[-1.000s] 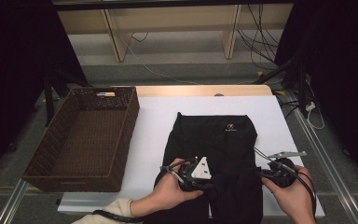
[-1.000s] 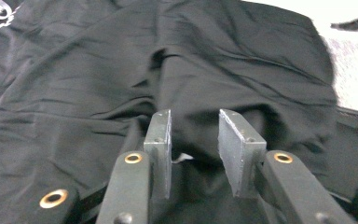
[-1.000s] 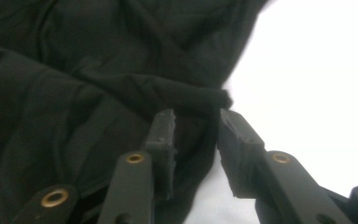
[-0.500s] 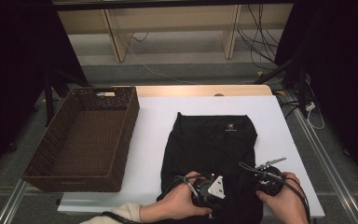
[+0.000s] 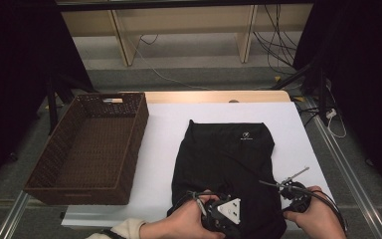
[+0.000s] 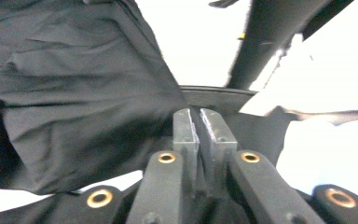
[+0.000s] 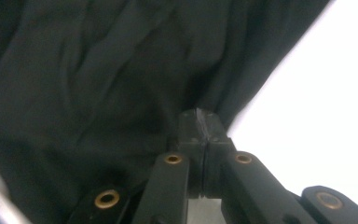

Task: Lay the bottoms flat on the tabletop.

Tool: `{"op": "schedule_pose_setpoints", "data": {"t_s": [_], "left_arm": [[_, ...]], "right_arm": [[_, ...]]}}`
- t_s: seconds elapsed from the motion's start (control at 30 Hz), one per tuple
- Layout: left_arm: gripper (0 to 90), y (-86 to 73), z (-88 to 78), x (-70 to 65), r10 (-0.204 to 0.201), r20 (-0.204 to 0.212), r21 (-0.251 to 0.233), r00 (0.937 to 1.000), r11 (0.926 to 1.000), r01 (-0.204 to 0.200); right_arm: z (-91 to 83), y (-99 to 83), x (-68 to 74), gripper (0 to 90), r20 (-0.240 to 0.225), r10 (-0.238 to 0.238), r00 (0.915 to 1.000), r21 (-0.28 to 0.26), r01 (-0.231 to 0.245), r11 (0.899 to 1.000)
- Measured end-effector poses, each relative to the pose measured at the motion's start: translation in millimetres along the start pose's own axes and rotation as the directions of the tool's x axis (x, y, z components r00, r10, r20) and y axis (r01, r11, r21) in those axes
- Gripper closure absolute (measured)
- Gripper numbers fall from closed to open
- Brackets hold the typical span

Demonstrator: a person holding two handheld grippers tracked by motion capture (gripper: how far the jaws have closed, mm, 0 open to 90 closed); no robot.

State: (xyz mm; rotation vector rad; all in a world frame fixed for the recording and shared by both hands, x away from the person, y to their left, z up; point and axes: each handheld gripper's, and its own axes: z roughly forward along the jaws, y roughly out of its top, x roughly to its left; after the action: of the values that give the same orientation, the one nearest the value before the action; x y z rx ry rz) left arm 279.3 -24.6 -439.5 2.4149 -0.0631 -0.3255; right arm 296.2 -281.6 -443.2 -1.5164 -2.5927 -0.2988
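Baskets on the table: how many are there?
1. The brown wicker basket sits on the table's left side, apart from the black garment that lies to its right. Nothing suggests another is hidden.

My hands cover the near hem of the black garment (image 5: pixel 226 159), and the bottom edge cuts it off. The small white logo (image 5: pixel 246 135) is too tiny to read. The cloth beside my right tongs (image 7: pixel 200 122) blurs.

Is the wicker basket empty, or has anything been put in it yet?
Empty. In the high view the brown wicker basket shows only its bare woven floor; the black garment lies beside it on the white table.
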Motion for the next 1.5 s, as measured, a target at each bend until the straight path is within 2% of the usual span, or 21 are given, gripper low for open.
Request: {"op": "schedule_pose_setpoints", "data": {"t_s": [0.03, 0.1, 0.13, 0.2, 0.27, 0.33, 0.4, 0.5, 0.6, 0.7, 0.8, 0.9, 1.03, 1.1, 1.23, 1.27, 1.33, 1.4, 1.43, 1.47, 1.5], "left_arm": [[79.9, -1.1, -1.3, 0.0, -0.002, 0.001, 0.005, 1.0, 1.0, 0.002], [70.9, -4.4, -6.9, 3.9, -0.007, -0.049, -0.004, 0.9988, 1.0, 0.007], [65.9, -5.9, -9.9, 7.9, -0.023, -0.083, -0.024, 0.9963, 0.9995, 0.021], [54.1, -9.3, -15.5, 19.4, -0.033, -0.176, -0.052, 0.9839, 0.9984, 0.024], [51.0, -12.7, -20.1, 31.9, -0.053, -0.261, -0.061, 0.9639, 0.9974, 0.039], [49.5, -16.2, -21.1, 43.6, -0.107, -0.293, -0.084, 0.9501, 0.9927, 0.087], [48.4, -17.7, -19.3, 53.5, -0.135, -0.324, -0.083, 0.9365, 0.99, 0.114], [47.9, -16.5, -13.2, 67.5, -0.162, -0.374, -0.084, 0.9132, 0.9866, 0.14], [47.8, -13.5, -4.3, 79.1, -0.171, -0.395, -0.071, 0.9028, 0.9853, 0.155], [50.7, -12.1, 4.0, 88.1, -0.171, -0.402, -0.052, 0.8996, 0.9851, 0.164], [58.5, -12.3, 10.3, 90.9, -0.154, -0.403, -0.015, 0.9021, 0.9868, 0.161], [67.7, -12.4, 12.3, 88.7, -0.159, -0.39, -0.017, 0.9069, 0.986, 0.166], [81.0, -13.5, 11.7, 86.4, -0.153, -0.383, -0.011, 0.9112, 0.9869, 0.161], [89.4, -14.3, 10.0, 85.4, -0.165, -0.387, -0.017, 0.9072, 0.9849, 0.172], [90.0, -17.4, 1.8, 84.1, -0.19, -0.397, -0.015, 0.8977, 0.9795, 0.201], [90.0, -18.1, -0.6, 83.3, -0.193, -0.391, -0.013, 0.9, 0.9789, 0.204], [90.0, -18.5, -3.4, 78.4, -0.182, -0.375, -0.005, 0.909, 0.9809, 0.194], [89.8, -18.9, -5.0, 76.0, -0.17, -0.376, 0.006, 0.911, 0.9826, 0.186], [89.3, -19.1, -6.1, 75.9, -0.174, -0.376, 0.001, 0.91, 0.9822, 0.188], [86.7, -19.1, -7.6, 76.7, -0.182, -0.382, -0.01, 0.9062, 0.9811, 0.193], [80.7, -18.8, -9.5, 78.2, -0.191, -0.393, -0.028, 0.8994, 0.9802, 0.196]], "right_arm": [[0.6, -0.9, 0.8, 89.6, -0.019, -0.015, 0.9997, 0.03, 0.016, 0.999], [1.1, -1.7, 0.7, 88.1, -0.046, -0.022, 0.9987, 0.043, 0.024, 0.999], [-0.5, -1.1, -0.5, 87.0, -0.046, -0.016, 0.9988, 0.027, 0.017, 0.999], [-5.6, 0.7, -2.8, 82.3, -0.011, 0.013, 0.9999, -0.027, -0.013, 1.0], [-12.2, 3.3, -6.5, 76.5, 0.028, 0.06, 0.9978, -0.13, -0.055, 0.99], [-16.3, 6.5, -11.6, 70.4, 0.069, 0.1, 0.9926, -0.249, -0.08, 0.965], [-16.7, 10.5, -19.4, 69.3, 0.073, 0.159, 0.9845, -0.366, -0.122, 0.922], [-11.2, 21.0, -29.7, 68.5, 0.073, 0.211, 0.9748, -0.437, -0.159, 0.885], [-4.9, 35.7, -38.8, 69.6, 0.067, 0.248, 0.9665, -0.486, -0.185, 0.854], [-0.6, 50.2, -46.5, 69.7, 0.076, 0.271, 0.9595, -0.512, -0.196, 0.837], [5.0, 62.5, -55.2, 71.5, 0.088, 0.293, 0.9521, -0.513, -0.209, 0.833], [12.6, 69.6, -59.6, 78.7, 0.083, 0.29, 0.9535, -0.484, -0.216, 0.848], [18.3, 71.6, -58.7, 89.9, 0.076, 0.258, 0.9631, -0.438, -0.2, 0.876], [16.5, 71.2, -59.3, 90.0, 0.089, 0.256, 0.9626, -0.434, -0.194, 0.88], [5.9, 66.5, -64.3, 90.0, 0.144, 0.28, 0.9492, -0.445, -0.19, 0.875], [3.6, 64.9, -66.3, 90.0, 0.148, 0.287, 0.9463, -0.446, -0.195, 0.874], [0.8, 62.2, -70.3, 90.0, 0.118, 0.294, 0.9485, -0.436, -0.217, 0.874], [0.9, 61.8, -72.2, 89.0, 0.074, 0.264, 0.9617, -0.359, -0.221, 0.907], [1.3, 61.6, -72.0, 86.2, 0.04, 0.249, 0.9678, -0.336, -0.221, 0.915], [1.2, 61.2, -71.5, 82.8, 0.024, 0.26, 0.9652, -0.368, -0.234, 0.9], [0.4, 61.7, -71.5, 76.2, 0.037, 0.262, 0.9643, -0.386, -0.228, 0.894]]}}
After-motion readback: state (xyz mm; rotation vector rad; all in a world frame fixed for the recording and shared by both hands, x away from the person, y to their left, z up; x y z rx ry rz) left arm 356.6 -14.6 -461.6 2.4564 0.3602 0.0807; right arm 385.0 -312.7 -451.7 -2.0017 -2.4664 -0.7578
